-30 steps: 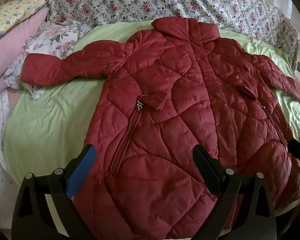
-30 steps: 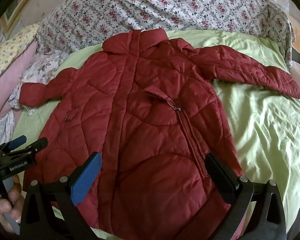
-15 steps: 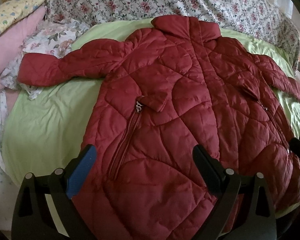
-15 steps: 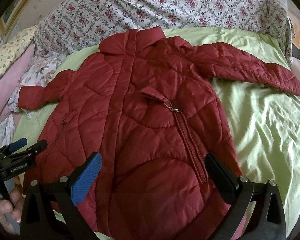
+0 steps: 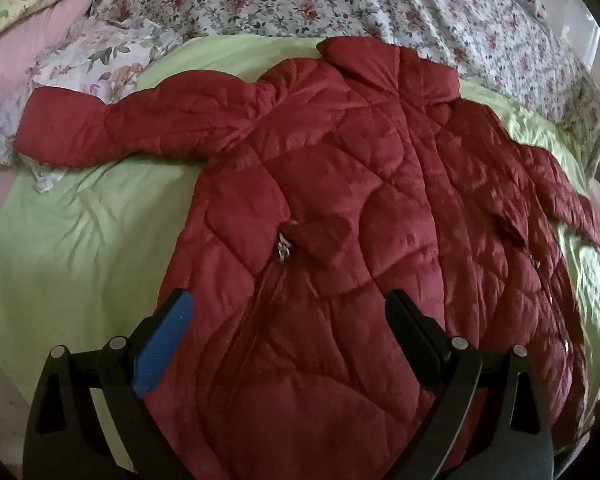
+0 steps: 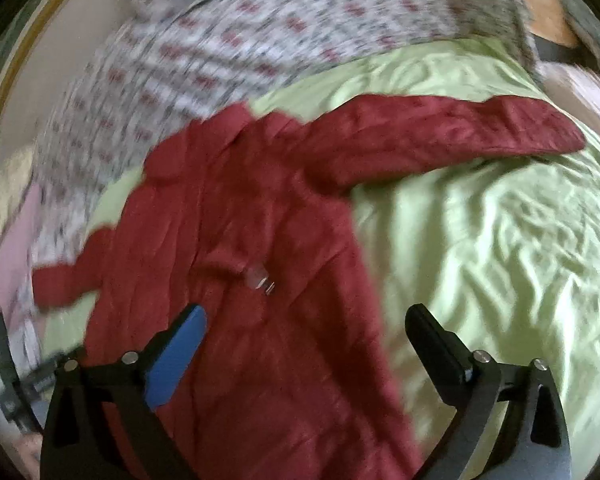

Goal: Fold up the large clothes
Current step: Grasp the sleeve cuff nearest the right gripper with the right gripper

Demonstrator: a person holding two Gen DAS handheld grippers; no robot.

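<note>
The red coat (image 5: 360, 216) lies spread flat on the bed (image 5: 80, 248), sleeves out, nothing folded. Both the left gripper (image 5: 286, 336) and the right gripper (image 6: 304, 344) hover with fingers open and empty; next probably calls for grasping a sleeve.

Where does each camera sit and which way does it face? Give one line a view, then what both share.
Left wrist: above the hem, facing the collar of the quilted dark red padded coat; the open left gripper shows.
Right wrist: blurred, over the coat's right edge, facing its sleeve and the light green bedsheet; the open right gripper shows.
Shared: coat, sheet, white floral-print bedspread.
</note>
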